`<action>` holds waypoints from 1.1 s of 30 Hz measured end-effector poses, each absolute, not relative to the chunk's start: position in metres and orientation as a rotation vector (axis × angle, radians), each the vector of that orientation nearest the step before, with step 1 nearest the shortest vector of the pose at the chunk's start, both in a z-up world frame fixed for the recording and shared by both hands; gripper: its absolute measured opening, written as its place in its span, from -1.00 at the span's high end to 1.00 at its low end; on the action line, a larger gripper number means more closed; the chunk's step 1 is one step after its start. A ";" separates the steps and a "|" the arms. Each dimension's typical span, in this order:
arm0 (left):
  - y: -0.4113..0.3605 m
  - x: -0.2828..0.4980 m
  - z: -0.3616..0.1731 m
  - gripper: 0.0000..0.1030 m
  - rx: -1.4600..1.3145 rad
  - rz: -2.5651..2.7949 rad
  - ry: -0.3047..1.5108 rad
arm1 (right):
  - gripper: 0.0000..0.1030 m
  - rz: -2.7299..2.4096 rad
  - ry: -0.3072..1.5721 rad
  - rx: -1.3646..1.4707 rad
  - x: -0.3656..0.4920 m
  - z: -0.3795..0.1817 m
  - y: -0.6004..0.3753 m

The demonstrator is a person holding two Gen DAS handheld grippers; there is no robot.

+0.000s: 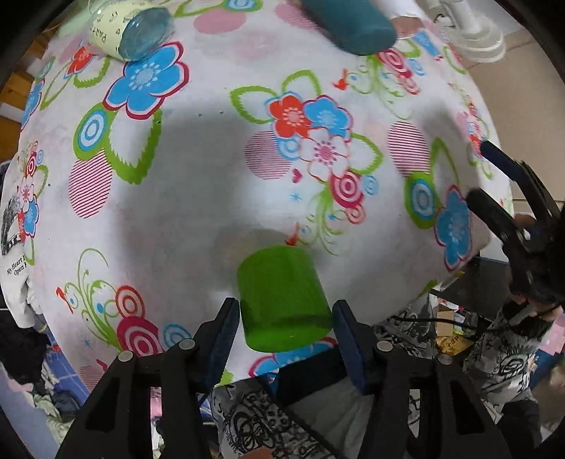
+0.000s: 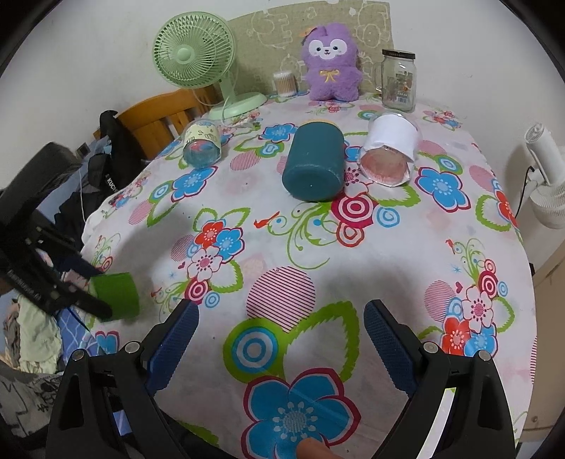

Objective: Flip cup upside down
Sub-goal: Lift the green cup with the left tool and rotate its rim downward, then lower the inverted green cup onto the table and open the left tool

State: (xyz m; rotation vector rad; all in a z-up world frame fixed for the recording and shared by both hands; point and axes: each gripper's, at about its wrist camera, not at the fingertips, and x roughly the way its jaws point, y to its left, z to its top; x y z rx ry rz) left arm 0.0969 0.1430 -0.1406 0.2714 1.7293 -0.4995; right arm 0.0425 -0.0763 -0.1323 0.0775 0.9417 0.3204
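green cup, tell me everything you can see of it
The translucent green plastic cup is a plain, slightly tapered cylinder with no handle. It sits between the blue-padded fingers of the left claw, which press its sides. It is near the edge of the floral tablecloth, flat closed end toward the table's middle. Whether it rests on the cloth is unclear.

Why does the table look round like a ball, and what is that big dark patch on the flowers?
Left wrist view: the fisheye lens bends the flat tablecloth into a dome; the grey patch is shadow, reaching the green cup between the left claw fingers; the teal cup looks smeared. Right wrist view: same bulge, softer shadow ahead of the right claw.
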 end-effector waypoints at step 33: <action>0.168 0.113 -0.076 -0.80 0.214 -0.482 1.400 | -0.97 0.245 0.900 -0.055 0.048 -0.111 -0.037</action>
